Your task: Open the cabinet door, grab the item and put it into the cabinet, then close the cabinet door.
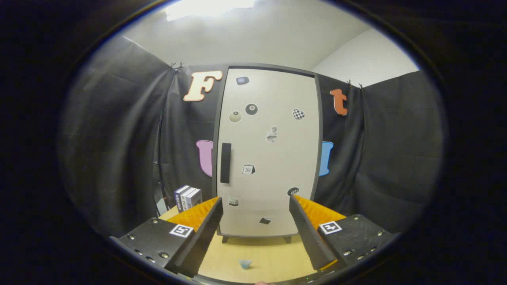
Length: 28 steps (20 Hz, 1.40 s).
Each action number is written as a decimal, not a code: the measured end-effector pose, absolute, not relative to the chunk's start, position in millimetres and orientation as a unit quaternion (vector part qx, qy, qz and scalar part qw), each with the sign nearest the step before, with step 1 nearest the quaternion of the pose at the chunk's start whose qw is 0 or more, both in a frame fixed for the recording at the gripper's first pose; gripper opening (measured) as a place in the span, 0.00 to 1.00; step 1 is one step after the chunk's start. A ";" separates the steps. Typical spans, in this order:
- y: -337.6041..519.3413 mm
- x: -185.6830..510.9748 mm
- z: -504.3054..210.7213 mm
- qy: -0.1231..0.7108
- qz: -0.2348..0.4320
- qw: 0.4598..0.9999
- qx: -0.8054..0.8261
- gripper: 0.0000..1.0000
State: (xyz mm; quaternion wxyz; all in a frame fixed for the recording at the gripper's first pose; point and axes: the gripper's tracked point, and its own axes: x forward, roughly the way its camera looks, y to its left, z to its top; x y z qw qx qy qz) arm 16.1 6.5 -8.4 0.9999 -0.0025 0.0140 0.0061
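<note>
The gripper hangs spread wide, holding nothing. Between its fingers, low on the wooden table, lies a small pale-blue item. Beyond the fingertips stands the cabinet, door shut, its dark upright handle on the left edge, ahead and slightly left of the left finger. Boxes sit left of the cabinet.

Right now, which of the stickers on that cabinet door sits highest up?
The dark square sticker near the door's top edge, above the two round ball stickers. The open tongs point at the door's lower part.
</note>
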 end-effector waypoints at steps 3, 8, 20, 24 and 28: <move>8.3 22.0 -13.0 0.020 0.008 1.000 -0.005 1.00; 22.2 49.4 -21.4 0.026 0.019 0.999 -0.006 1.00; 89.5 177.4 -16.8 0.011 0.063 0.998 0.013 1.00; 104.1 217.8 -15.4 0.011 0.068 0.997 0.025 0.99; 114.7 247.6 -20.0 0.014 0.069 0.997 0.030 0.90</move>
